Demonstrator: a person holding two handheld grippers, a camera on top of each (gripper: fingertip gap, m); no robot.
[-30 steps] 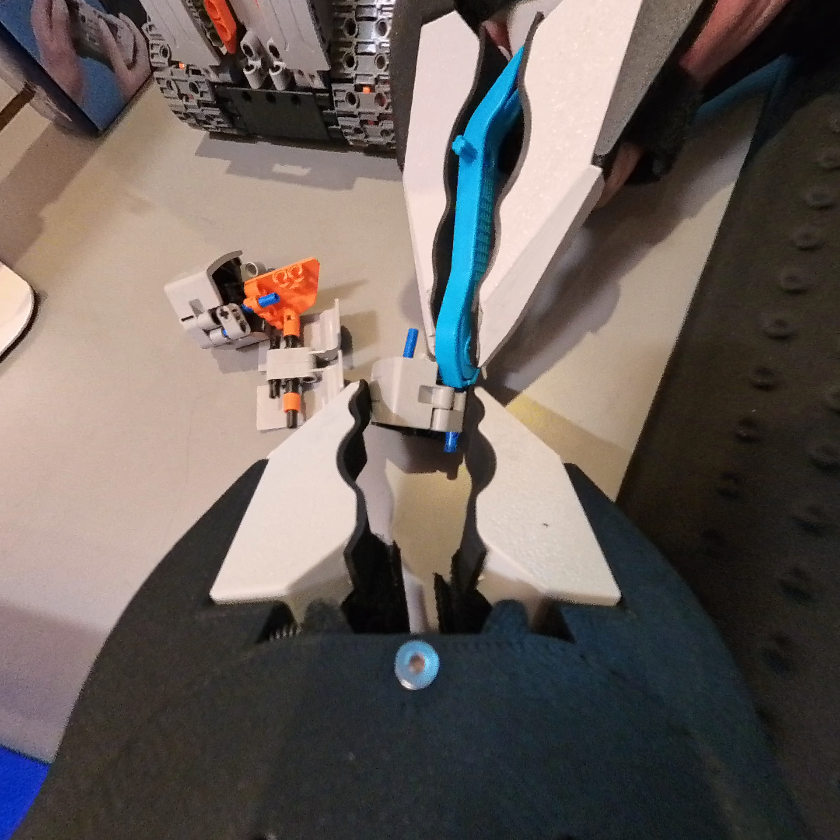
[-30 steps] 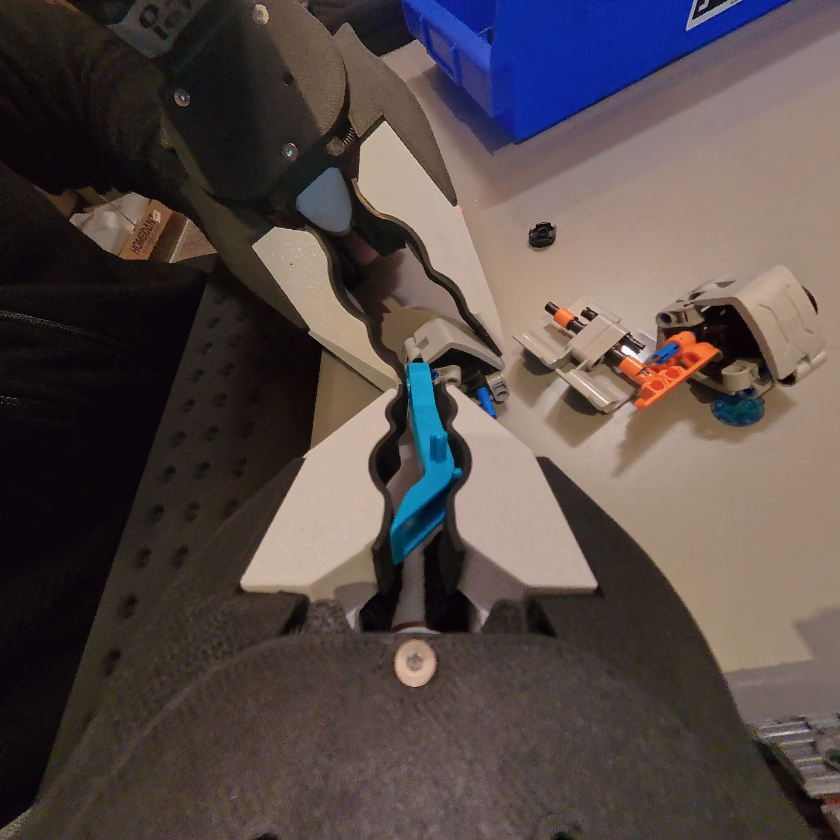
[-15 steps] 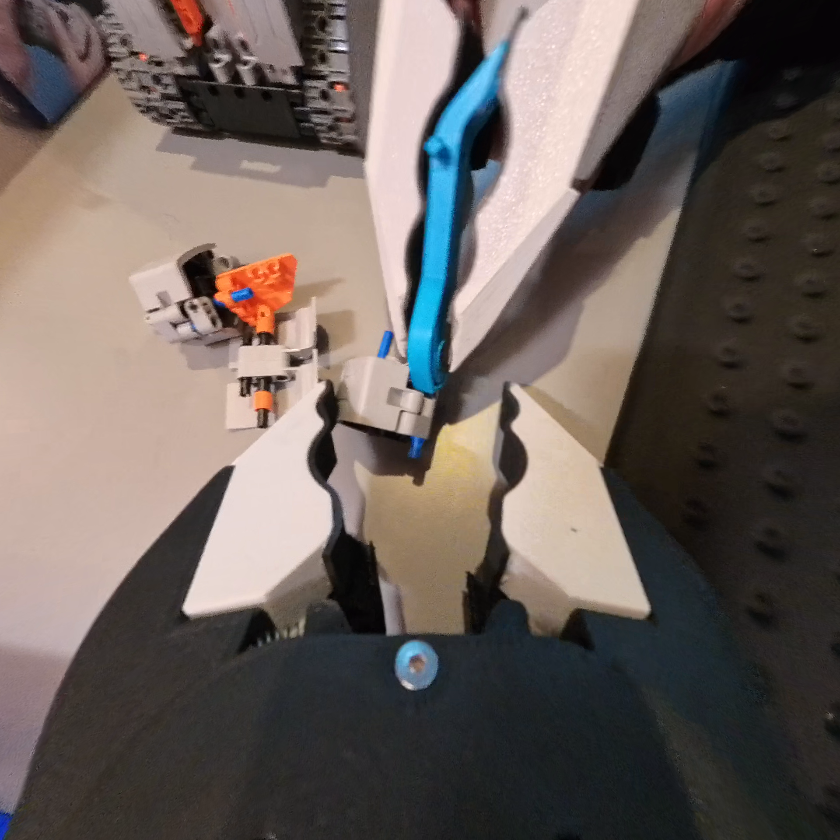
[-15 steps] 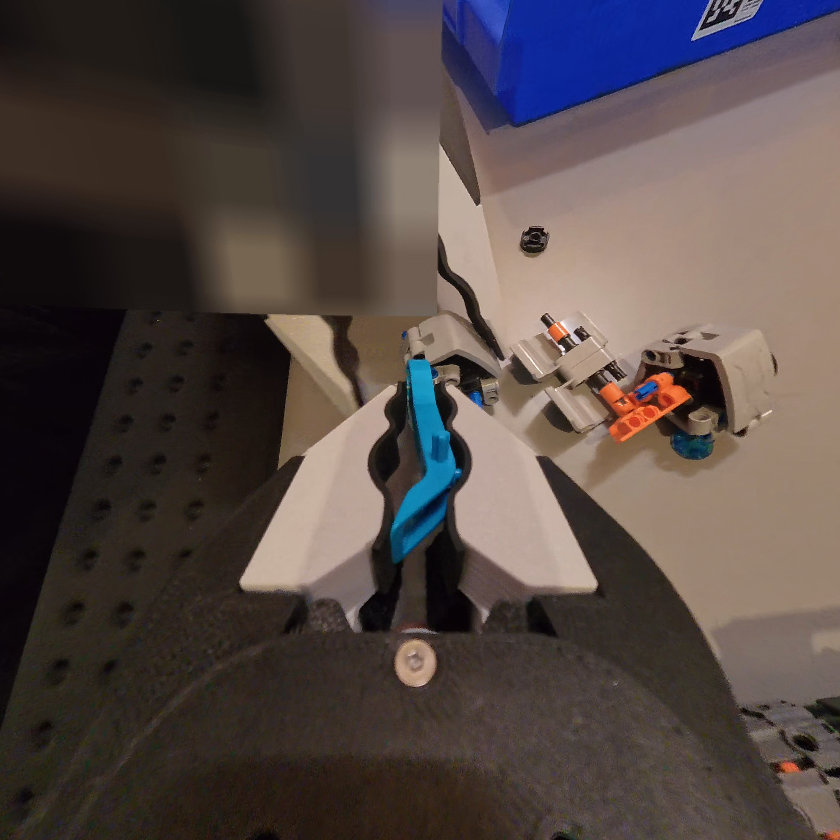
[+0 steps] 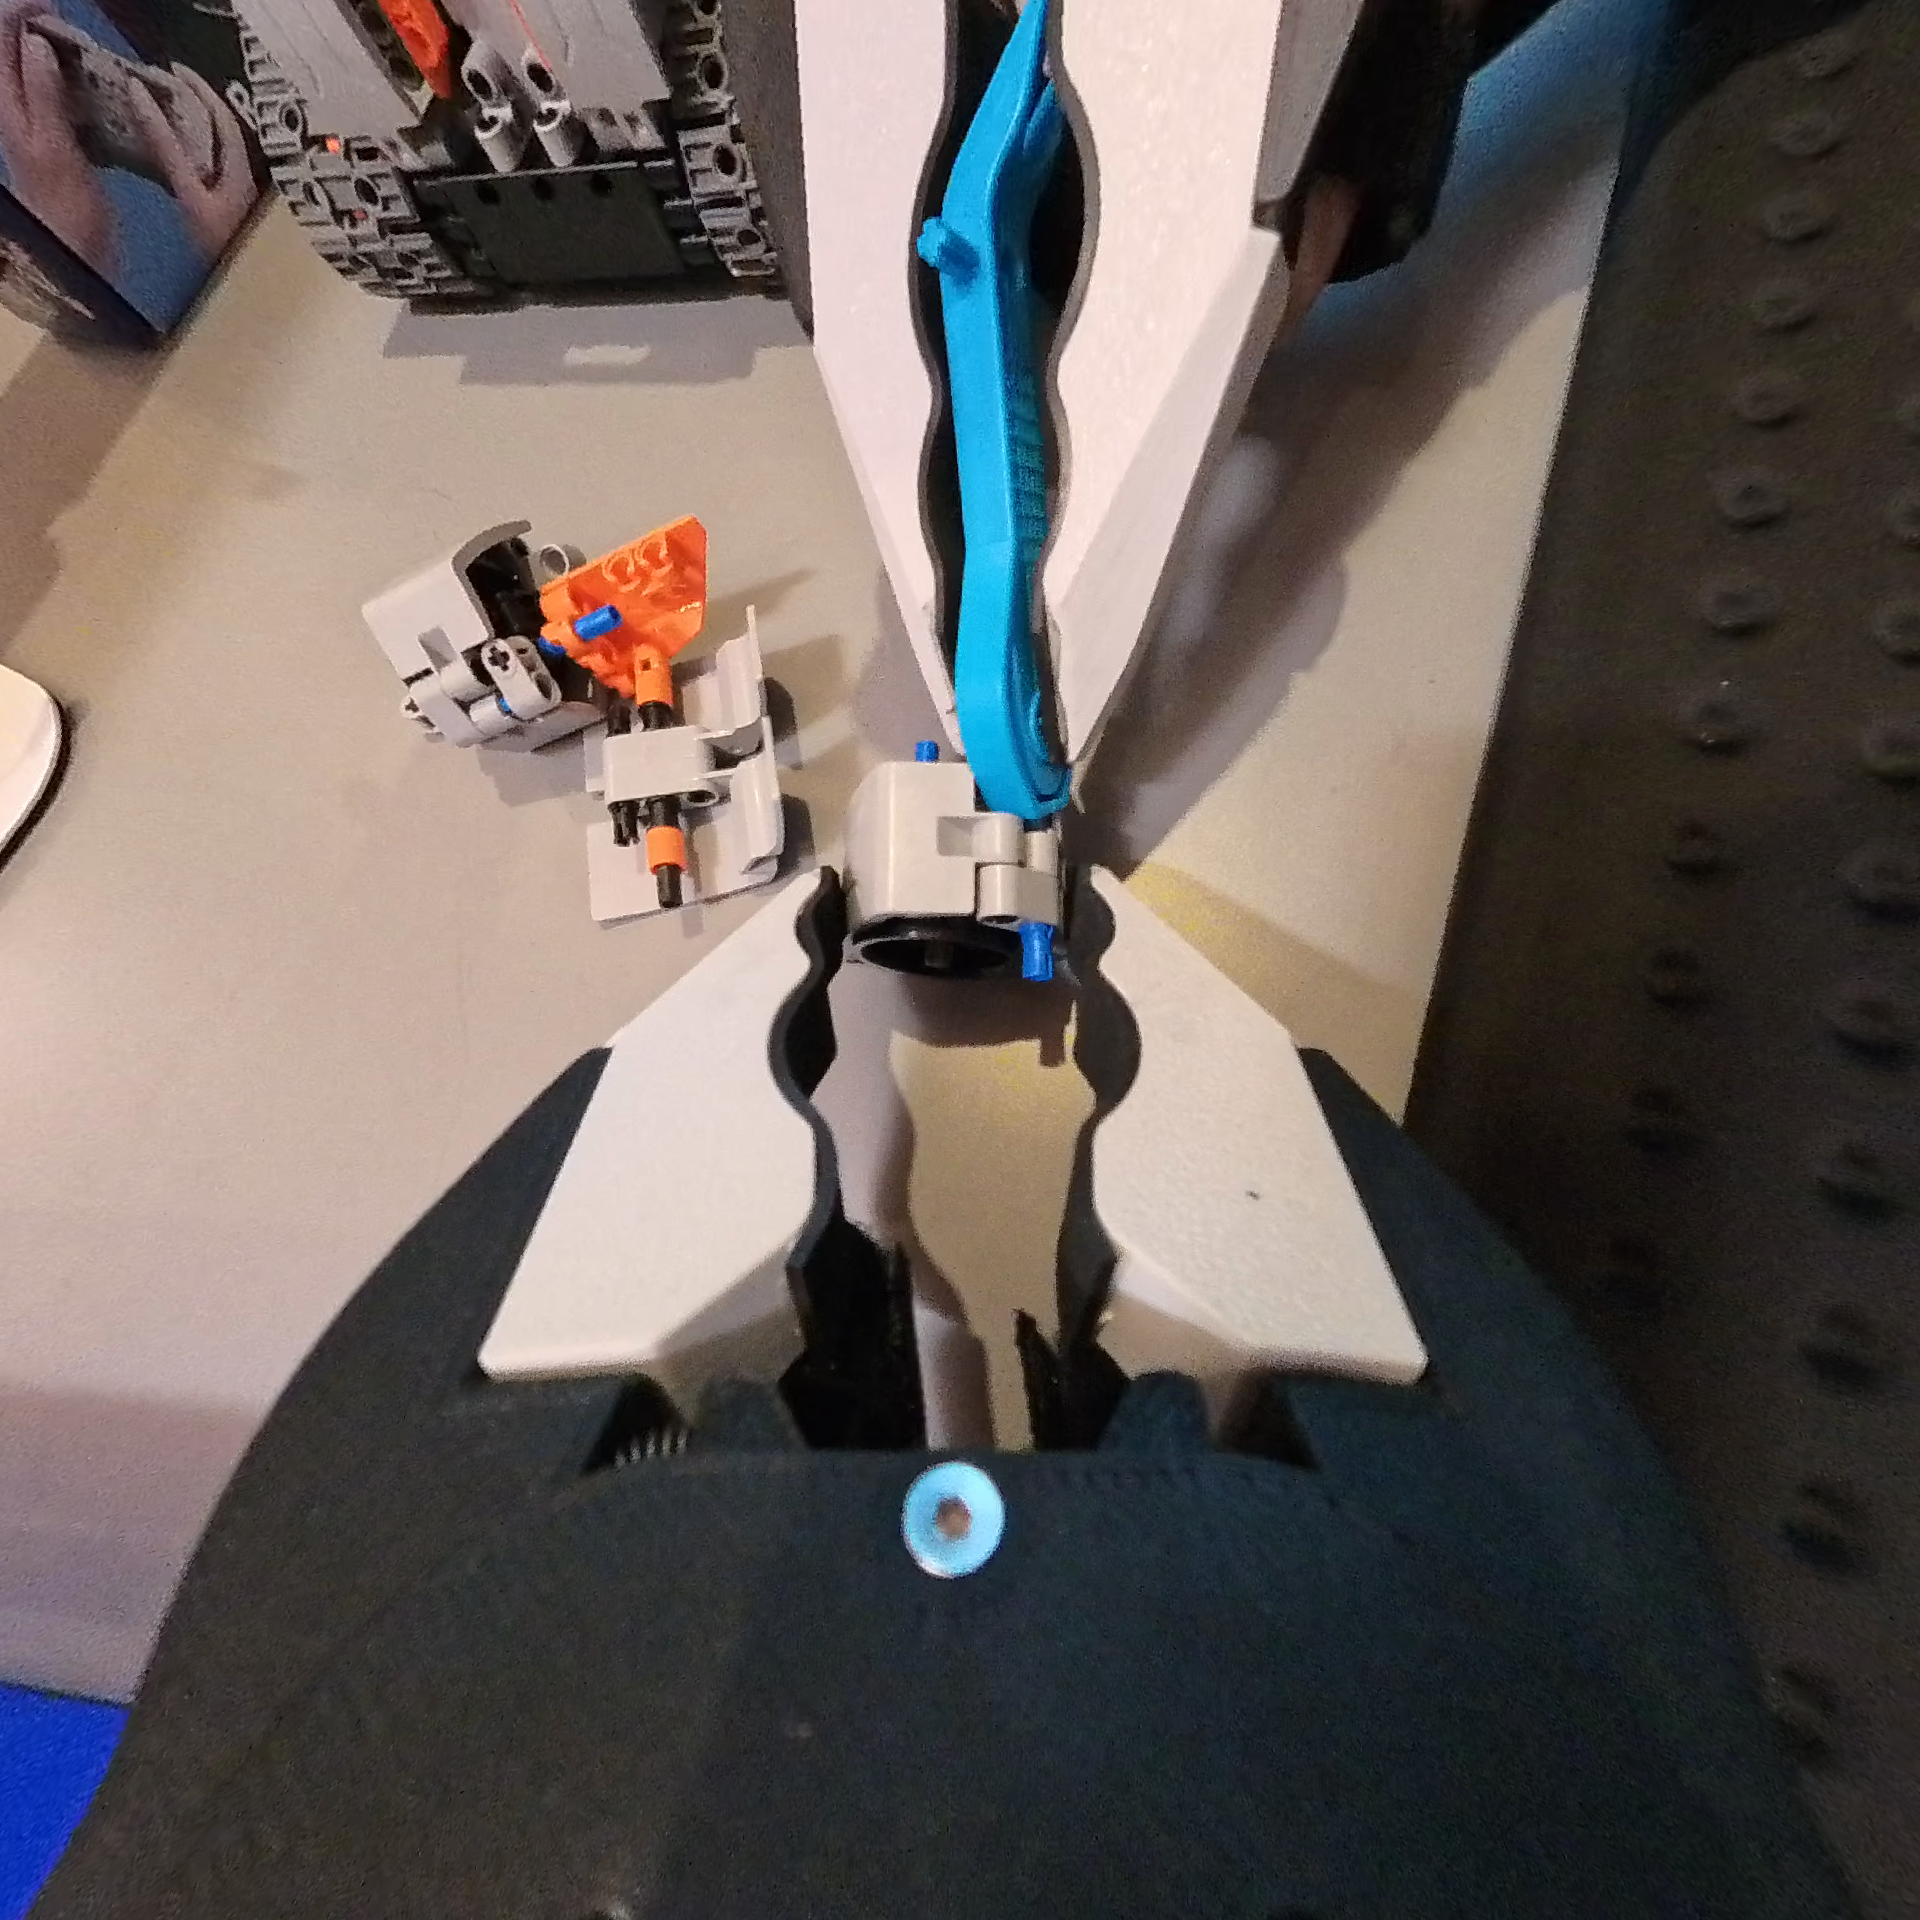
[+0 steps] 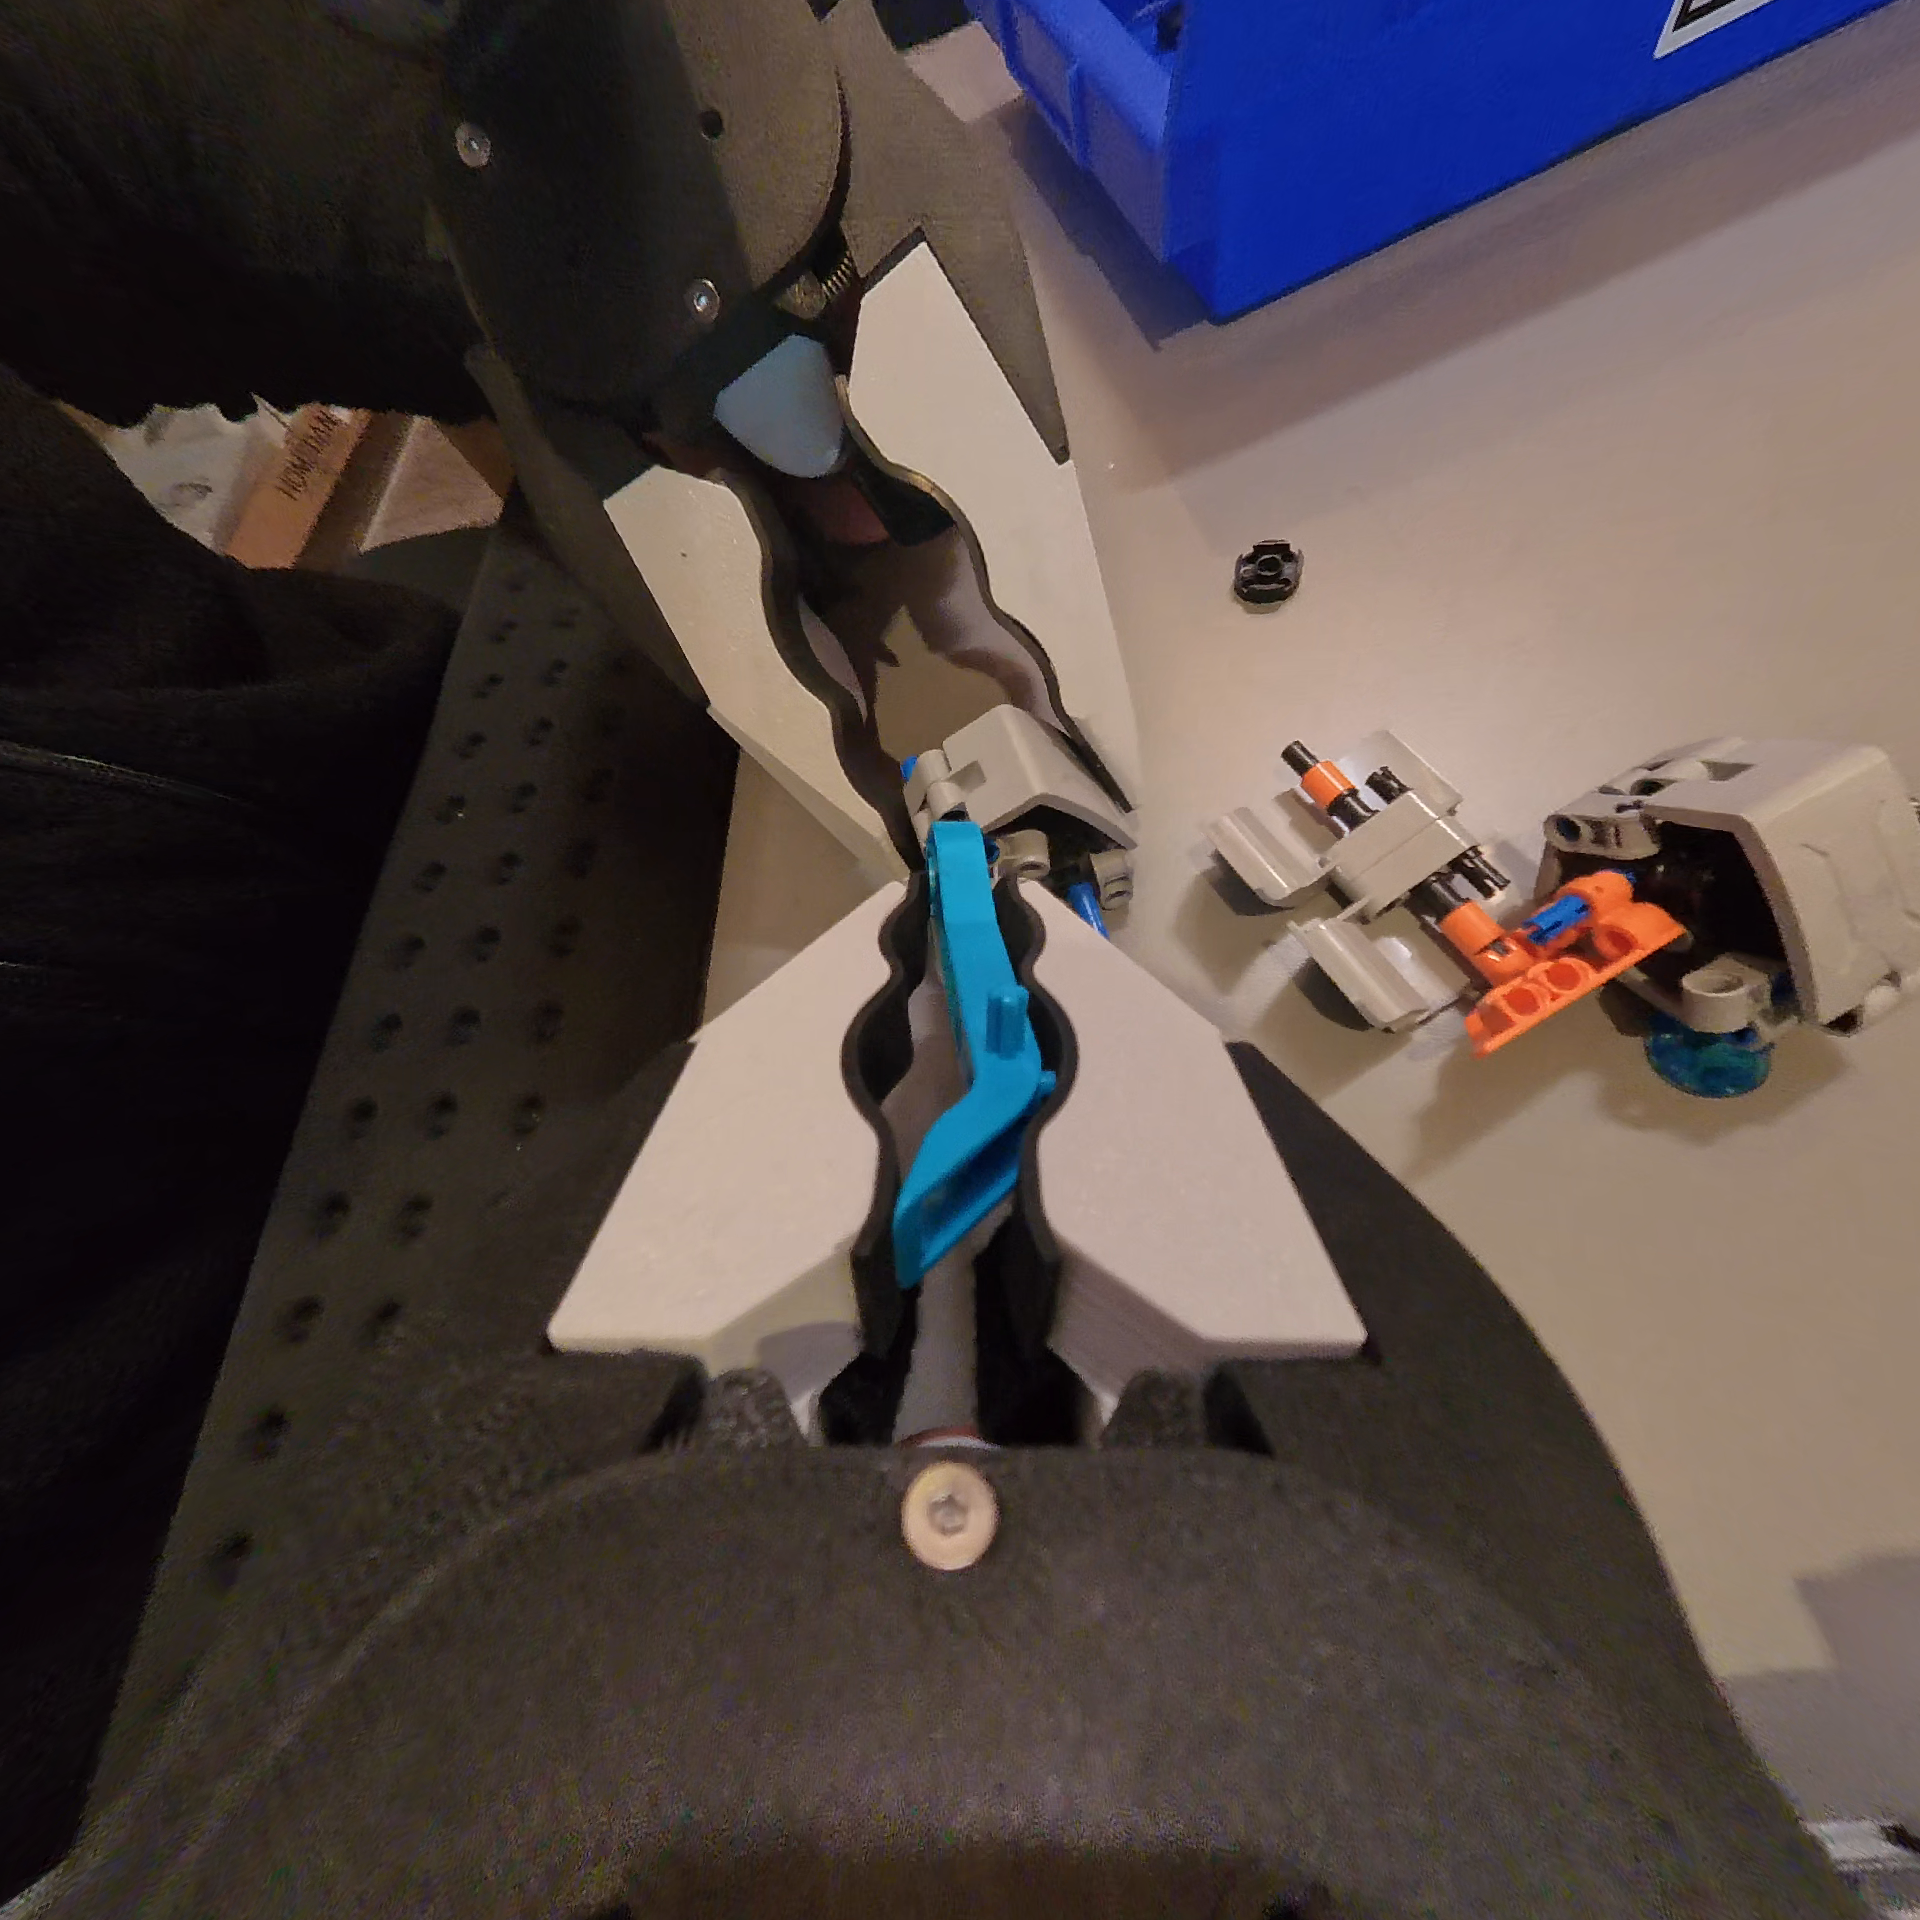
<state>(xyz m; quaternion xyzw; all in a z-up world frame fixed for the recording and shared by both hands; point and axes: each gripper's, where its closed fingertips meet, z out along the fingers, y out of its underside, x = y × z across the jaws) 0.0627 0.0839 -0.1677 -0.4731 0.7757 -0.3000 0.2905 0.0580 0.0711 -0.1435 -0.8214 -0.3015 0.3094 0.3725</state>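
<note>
the right gripper [image 6: 961, 914] is holding a light-blue plastic lever tool [image 6: 977, 1049] with its jaws closed narrowly on the tool's shaft, and the tool's tip is pressing against a small grey brick assembly [image 5: 951, 862] at the centre of the left wrist view. the left gripper [image 5: 951, 935] is bracketing that assembly with its jaws partly open; the tips are sitting at either side of it, but i cannot tell whether they are actually pinching it.

the assembly is looking light, rigid and smooth, made of clipped parts with thin blue pins [image 5: 1034, 951] sticking out, so it is likely to slip or pop apart under a hard squeeze; the flat grey side faces are seeming the safest place to take hold, away from the pins.

the left wrist view is showing the assembly's black round underside and, at upper left, a dark tracked model [image 5: 520, 145]. the right wrist view is showing a blue bin [image 6: 1455, 125] at upper right, a small black round piece [image 6: 1268, 569], and 2 loose grey-and-orange sub-assemblies [image 6: 1558, 904] on the worktop [image 6: 1558, 1351].
</note>
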